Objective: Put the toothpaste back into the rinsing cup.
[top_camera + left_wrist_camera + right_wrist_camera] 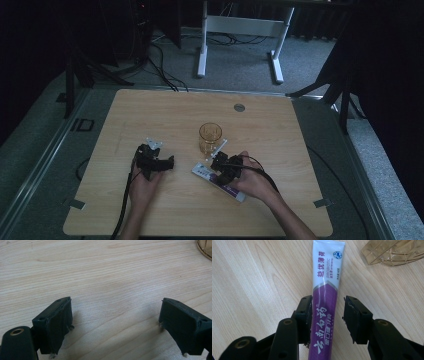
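the right gripper [327, 315] is straddling the toothpaste tube [325, 290] with jaws parted, not yet clamping; the left gripper [115, 322] is resting released beside the amber glass [210, 137].

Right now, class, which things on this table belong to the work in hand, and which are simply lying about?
In the work:
- toothpaste tube, lying flat between the right gripper fingers, a gap on one side
- amber glass, upright just beyond the tube

Lying about:
- left gripper, open over bare table
- white desk frame on the floor behind
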The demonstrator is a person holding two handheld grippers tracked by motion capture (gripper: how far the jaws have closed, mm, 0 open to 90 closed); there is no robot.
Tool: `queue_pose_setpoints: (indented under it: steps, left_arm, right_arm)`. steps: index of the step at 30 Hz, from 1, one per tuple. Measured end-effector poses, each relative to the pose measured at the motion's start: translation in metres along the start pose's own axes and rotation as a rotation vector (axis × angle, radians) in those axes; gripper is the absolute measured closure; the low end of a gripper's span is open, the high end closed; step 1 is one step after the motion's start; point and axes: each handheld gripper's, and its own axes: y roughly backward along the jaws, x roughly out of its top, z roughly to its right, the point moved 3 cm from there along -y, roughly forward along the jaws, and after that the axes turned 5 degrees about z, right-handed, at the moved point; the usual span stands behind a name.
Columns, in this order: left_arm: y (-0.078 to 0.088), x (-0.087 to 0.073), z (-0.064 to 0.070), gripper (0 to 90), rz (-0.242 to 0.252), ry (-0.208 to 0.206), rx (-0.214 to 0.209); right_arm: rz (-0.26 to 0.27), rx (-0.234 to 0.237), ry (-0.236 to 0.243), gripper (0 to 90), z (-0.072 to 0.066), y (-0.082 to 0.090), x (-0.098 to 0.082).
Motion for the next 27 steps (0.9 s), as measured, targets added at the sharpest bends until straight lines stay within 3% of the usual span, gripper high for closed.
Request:
queue_pose_setpoints:
  steps: [27]
  left_arm:
    - [0.0000, 0.0000, 0.0000, 11.9, 0.000, 0.000, 0.000]
  right_arm:
    - [-0.051, 0.029, -0.013, 56.0, 0.0036, -0.0094, -0.0003]
